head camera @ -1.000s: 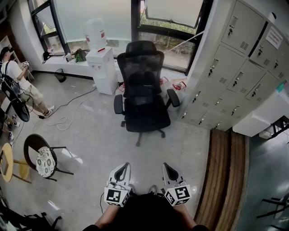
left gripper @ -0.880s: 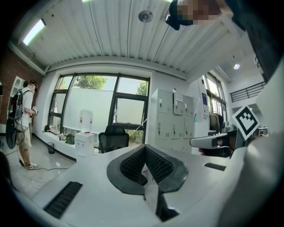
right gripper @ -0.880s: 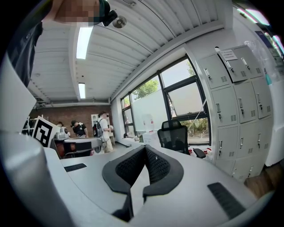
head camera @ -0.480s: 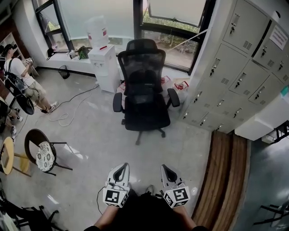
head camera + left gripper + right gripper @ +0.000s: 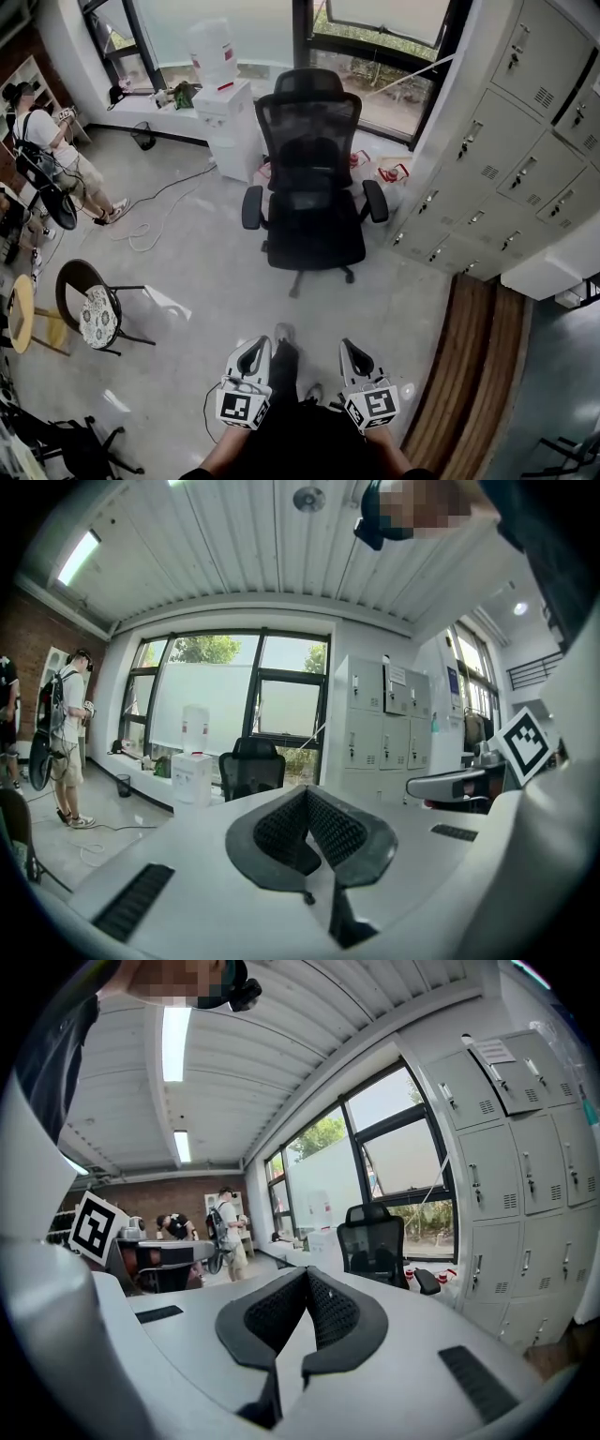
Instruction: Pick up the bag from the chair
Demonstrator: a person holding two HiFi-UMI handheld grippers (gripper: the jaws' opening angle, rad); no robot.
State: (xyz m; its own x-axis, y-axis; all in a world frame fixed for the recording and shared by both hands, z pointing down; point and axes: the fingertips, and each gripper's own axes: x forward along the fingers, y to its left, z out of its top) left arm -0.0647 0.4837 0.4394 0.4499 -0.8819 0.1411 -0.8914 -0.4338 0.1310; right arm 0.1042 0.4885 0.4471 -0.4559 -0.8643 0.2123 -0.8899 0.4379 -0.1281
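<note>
Approach phase: left tool [image 5: 251, 349] and right tool [image 5: 354, 352], both pressed together and empty, hang well apart from the dark bag [image 5: 307, 169] on the chair [image 5: 315, 240] seat; next, close in and spread one.

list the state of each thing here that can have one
left hand-held gripper, shut, empty
right hand-held gripper, shut, empty
office chair, upright, seat toward the person
lockers, doors shut
water dispenser, upright, bottle on top
small chair, upright, cushion on seat
</note>
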